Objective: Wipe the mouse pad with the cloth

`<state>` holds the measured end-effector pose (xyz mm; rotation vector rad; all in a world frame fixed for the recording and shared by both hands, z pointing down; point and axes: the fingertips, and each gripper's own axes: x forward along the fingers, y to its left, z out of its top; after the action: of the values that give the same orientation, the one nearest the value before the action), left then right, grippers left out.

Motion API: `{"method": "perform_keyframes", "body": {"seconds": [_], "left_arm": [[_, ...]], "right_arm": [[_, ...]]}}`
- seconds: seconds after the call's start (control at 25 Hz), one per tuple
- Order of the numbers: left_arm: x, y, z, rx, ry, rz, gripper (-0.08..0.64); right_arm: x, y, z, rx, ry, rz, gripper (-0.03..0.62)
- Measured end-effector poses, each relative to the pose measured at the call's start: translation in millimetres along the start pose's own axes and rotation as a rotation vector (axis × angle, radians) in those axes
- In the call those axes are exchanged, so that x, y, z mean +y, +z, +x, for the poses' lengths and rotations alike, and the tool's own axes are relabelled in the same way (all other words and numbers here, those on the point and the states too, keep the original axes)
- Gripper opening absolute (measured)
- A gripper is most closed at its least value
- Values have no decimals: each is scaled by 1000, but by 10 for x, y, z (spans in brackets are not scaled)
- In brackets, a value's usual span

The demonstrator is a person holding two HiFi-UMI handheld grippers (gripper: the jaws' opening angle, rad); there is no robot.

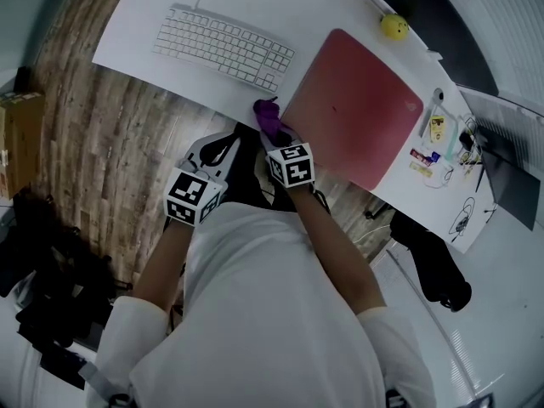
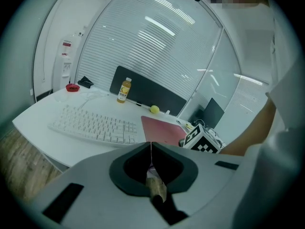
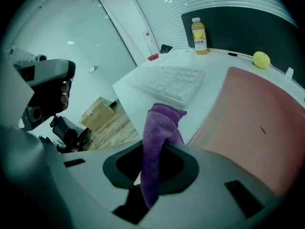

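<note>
With our right claw (image 3: 159,144) pinching the purple cloth (image 3: 161,125) at the counter's (image 3: 209,99) near edge and our left claw (image 2: 151,149) closed empty, we should press it flat across the red mouse pad (image 3: 248,113).

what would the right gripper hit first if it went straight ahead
Likely the white desk edge, the purple cloth in its jaws leading; then the keyboard. The mouse pad lies right of that line.

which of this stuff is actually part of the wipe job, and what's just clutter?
In the job:
purple cloth, clamped in the right tongs
pink mouse pad

Lying about:
keyboard
yellow ball
drink bottle
cardboard box on the floor
left tongs, shut on nothing, off the desk
</note>
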<state>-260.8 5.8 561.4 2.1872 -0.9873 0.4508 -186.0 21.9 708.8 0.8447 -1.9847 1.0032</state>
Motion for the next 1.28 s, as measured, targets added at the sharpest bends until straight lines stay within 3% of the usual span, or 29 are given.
{"method": "perform_keyframes", "body": {"seconds": [0.4, 0.6, 0.96, 1.28], "left_arm": [[-91, 95, -13, -7, 8, 16, 20], [-182, 104, 42, 4, 31, 14, 20], [-440, 51, 270, 45, 54, 20, 20], [-788, 94, 521, 57, 69, 34, 20]], "right_arm": [[-2, 335, -195, -69, 48, 7, 75], [-322, 288, -212, -68, 17, 52, 75], [-879, 139, -270, -53, -12, 27, 75], [-1425, -61, -513, -81, -61, 78, 75]]}}
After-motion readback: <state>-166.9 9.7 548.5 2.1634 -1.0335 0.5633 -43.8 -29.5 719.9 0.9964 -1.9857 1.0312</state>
